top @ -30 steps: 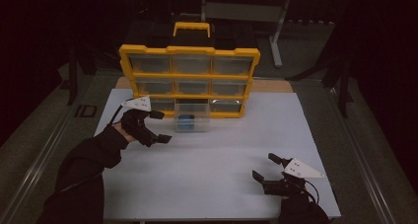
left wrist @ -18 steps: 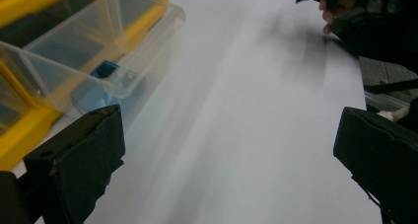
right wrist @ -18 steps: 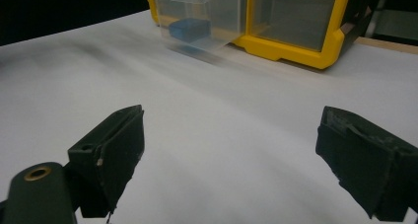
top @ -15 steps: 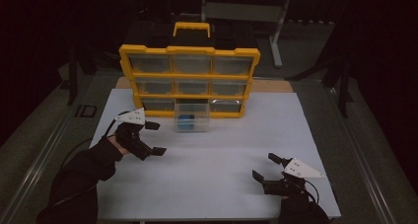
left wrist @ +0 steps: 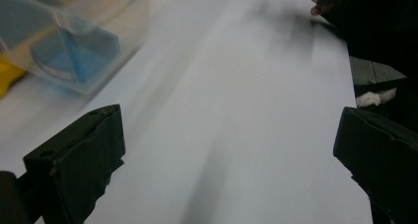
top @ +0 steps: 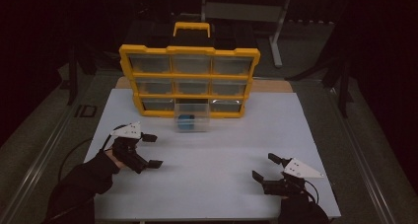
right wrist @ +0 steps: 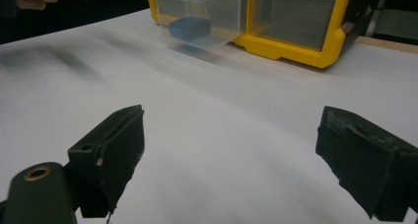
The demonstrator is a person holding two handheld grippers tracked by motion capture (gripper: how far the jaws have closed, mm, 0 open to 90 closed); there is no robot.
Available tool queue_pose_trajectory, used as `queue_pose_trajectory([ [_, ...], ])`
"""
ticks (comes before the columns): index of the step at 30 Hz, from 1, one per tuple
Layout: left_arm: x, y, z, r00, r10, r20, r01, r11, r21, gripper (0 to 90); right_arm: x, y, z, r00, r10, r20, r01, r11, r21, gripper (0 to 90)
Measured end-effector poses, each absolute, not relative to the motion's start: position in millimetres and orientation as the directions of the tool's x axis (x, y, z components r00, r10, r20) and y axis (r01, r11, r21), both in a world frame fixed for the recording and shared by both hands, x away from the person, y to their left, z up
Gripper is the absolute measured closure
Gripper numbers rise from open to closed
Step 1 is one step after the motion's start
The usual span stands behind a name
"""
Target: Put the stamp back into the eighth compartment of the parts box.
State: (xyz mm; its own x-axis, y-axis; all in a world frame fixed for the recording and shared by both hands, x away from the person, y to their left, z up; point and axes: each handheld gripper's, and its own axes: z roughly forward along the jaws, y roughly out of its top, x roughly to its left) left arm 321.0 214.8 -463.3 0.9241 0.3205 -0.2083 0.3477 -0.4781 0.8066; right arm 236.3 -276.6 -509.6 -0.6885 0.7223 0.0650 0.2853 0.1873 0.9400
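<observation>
My left tool [top: 152, 150] has come back from the pulled-out drawer [top: 191, 117] and now sits low on the white counter [top: 222, 155], well apart from the drawer and toward the near left edge; my right tool [top: 268, 167] is where it was, near the right front corner. Both tools have their jaws spread wide with nothing between them, which the left gripper view and the right gripper view both confirm over bare white surface. The yellow organizer [top: 190, 81] stands upright at the far side of the counter, a grid of three rows by three of clear drawers, with a yellow handle [top: 191, 28] on top. The bottom-middle drawer is slid forward out of its slot, its front resting on the counter, and a small blue block [top: 186, 120] lies inside it. In the left gripper view that blue piece [left wrist: 74, 54] shows through the clear wall at upper left. I cannot tell what the other drawers hold; they look dim and cloudy.
</observation>
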Motion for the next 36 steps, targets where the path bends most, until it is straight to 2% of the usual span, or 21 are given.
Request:
queue_pose_trajectory([
  [21,288.9,235.6,-497.9,0.908,0.337,-0.247,0.381,-0.423,0.823,0.0,236.2,-276.1,-509.3,-0.689,0.722,0.062,0.286,0.192,0.939,11.2],
  [36,269.0,247.2,-507.3,0.879,0.423,-0.221,0.392,-0.375,0.840,0.1,236.0,-276.2,-509.1,-0.689,0.722,0.059,0.284,0.194,0.939,11.3],
])
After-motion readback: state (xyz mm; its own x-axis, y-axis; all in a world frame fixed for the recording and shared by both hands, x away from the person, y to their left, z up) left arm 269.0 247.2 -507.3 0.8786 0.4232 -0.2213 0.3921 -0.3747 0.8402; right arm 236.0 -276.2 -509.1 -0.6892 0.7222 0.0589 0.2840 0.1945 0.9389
